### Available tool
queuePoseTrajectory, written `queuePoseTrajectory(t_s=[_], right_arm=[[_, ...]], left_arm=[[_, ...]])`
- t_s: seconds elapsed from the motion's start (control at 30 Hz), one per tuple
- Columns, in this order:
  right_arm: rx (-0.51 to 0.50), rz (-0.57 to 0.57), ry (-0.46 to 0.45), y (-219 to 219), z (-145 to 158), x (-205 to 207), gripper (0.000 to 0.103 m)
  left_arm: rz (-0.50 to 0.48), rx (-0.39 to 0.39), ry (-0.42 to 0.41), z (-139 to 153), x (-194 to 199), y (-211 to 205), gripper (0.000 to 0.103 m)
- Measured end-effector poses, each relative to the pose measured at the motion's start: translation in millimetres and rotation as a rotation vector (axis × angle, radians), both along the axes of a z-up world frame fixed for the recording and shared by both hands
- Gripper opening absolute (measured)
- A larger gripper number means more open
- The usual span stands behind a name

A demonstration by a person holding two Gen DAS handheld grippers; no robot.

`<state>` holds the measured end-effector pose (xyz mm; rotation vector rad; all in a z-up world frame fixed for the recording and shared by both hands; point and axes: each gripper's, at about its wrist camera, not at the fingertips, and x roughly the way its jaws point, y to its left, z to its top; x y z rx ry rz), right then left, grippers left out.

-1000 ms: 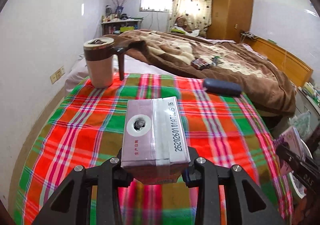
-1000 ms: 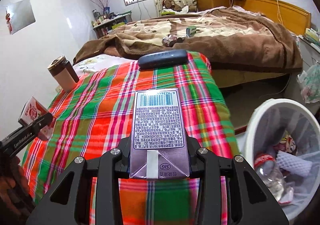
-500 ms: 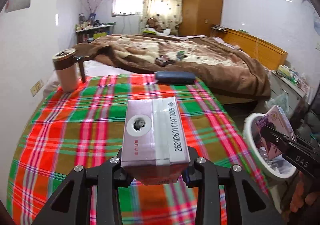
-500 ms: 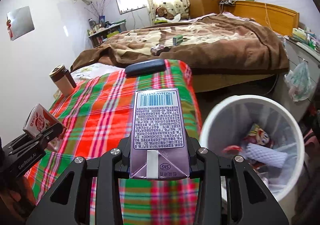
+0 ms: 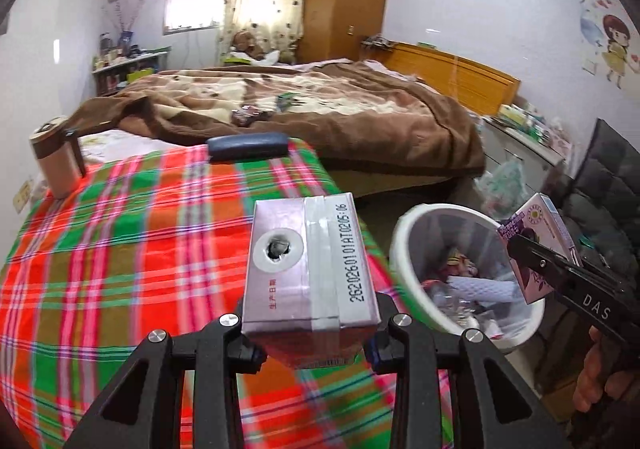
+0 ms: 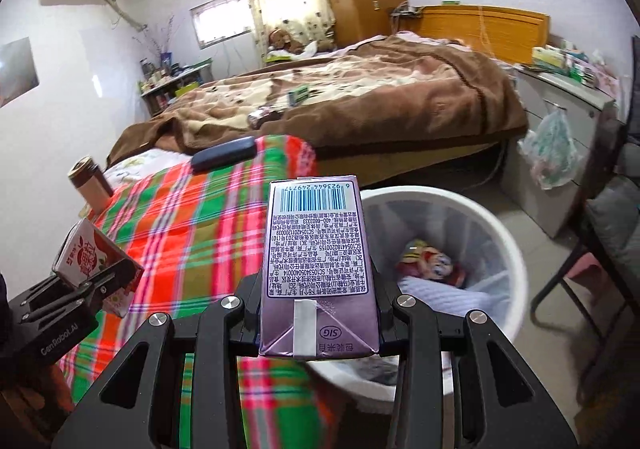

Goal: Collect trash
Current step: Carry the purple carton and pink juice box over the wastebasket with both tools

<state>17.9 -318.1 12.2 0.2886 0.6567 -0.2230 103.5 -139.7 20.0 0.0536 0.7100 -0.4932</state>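
My left gripper (image 5: pixel 310 333) is shut on a red-and-white drink carton (image 5: pixel 308 265), whose punctured straw hole faces the camera, above the right edge of the plaid table (image 5: pixel 120 249). In the right wrist view that carton (image 6: pixel 86 253) and left gripper (image 6: pixel 96 273) show at the left. My right gripper (image 6: pixel 318 329) is shut on a purple drink carton (image 6: pixel 316 269), barcode side up, just left of a white trash bin (image 6: pixel 508 249). The left wrist view has the purple carton (image 5: pixel 536 245) over the bin's (image 5: pixel 404 249) right rim. Wrappers and a foam net lie inside the bin.
A tan lidded mug (image 5: pixel 56 157) and a dark case (image 5: pixel 248 145) stand on the table's far side. Behind is a bed with a brown blanket (image 5: pixel 360 117). A plastic bag (image 6: pixel 554 145) hangs by a cabinet, and a dark chair (image 5: pixel 608 189) stands right of the bin.
Both grippers have swung right with their cartons. The bin has come into the left wrist view and sits larger and closer in the right wrist view. Both grips are unchanged.
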Motion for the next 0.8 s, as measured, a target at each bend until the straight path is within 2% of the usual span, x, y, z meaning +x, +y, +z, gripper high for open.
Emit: queuePoseTrajectory(t_s=[0.47,0.8], right_arm=[[0.008,-0.109,0.05,-51,-17,-14,0.038],[0.019,-0.089,0.124,-74,-38,-9,0.038]], left_arm=[[-0.163,0.015,0.038,-9,-11,-90,0.036],[-0.225,0.034,0.071,-22,-12,-135,0.036]])
